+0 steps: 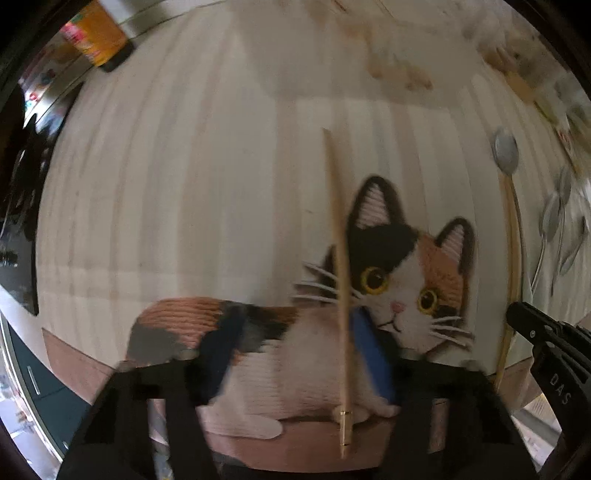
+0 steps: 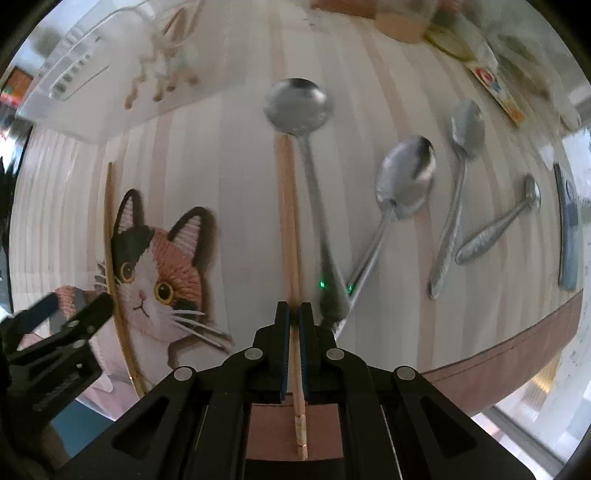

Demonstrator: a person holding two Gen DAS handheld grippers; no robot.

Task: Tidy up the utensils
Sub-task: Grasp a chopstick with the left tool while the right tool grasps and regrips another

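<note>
The right gripper (image 2: 294, 317) is clamped on a wooden chopstick (image 2: 286, 221), its blue-padded fingers pinching the stick near its gold-banded end; the stick runs forward over the striped mat (image 2: 240, 184) toward the bowl of a round metal spoon (image 2: 297, 105), whose handle lies just beside it. Only the right wrist view shows the rest of the cutlery: a second spoon (image 2: 404, 181) angled toward the round spoon's handle, a third spoon (image 2: 465, 125) further right, a small fish-shaped metal piece (image 2: 495, 230) whose end touches the third spoon's handle, and a grey utensil (image 2: 567, 229) at the mat's right edge.

The left wrist view gives a second chopstick (image 1: 341, 280) standing between the fingers of the left gripper (image 1: 295, 369), over the calico cat picture (image 1: 399, 280) on the mat. Its fingers are wide apart and blurred; I cannot tell whether anything grips the stick. The right wrist view shows this same stick as a curved line along the cat's left side.

At the top of both views sits a clear plastic tray (image 2: 74, 74). An orange packet (image 1: 99, 33) appears only in the left view, at the upper left.
</note>
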